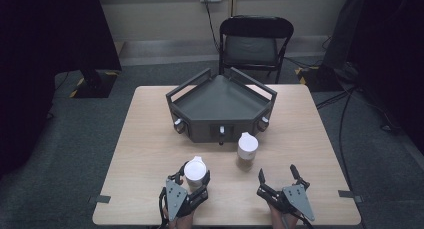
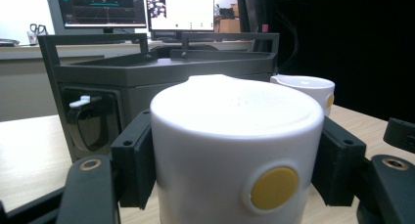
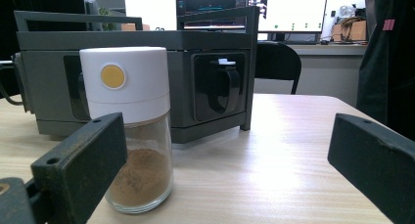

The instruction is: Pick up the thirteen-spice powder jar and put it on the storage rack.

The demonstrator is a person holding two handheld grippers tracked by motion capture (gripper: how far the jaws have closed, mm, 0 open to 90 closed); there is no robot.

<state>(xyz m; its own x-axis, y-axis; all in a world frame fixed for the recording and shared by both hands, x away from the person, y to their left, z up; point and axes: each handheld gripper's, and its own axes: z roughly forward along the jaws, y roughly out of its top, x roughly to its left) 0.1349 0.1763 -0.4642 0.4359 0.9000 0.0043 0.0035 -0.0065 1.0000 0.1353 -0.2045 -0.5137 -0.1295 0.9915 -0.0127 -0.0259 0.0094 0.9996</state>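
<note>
High view: pale wooden surface (image 1: 150, 139) carries a dark grey angular metal rack (image 1: 220, 106) toward its far edge. Near the near edge, left gripper (image 1: 192, 179) is clamped on a white-capped jar (image 1: 195, 170); right gripper (image 1: 278, 180) stands apart, empty. Likely grasp step; next, lift toward the rack, clearing the white-capped glass jar of brown powder (image 1: 247, 150).
</note>
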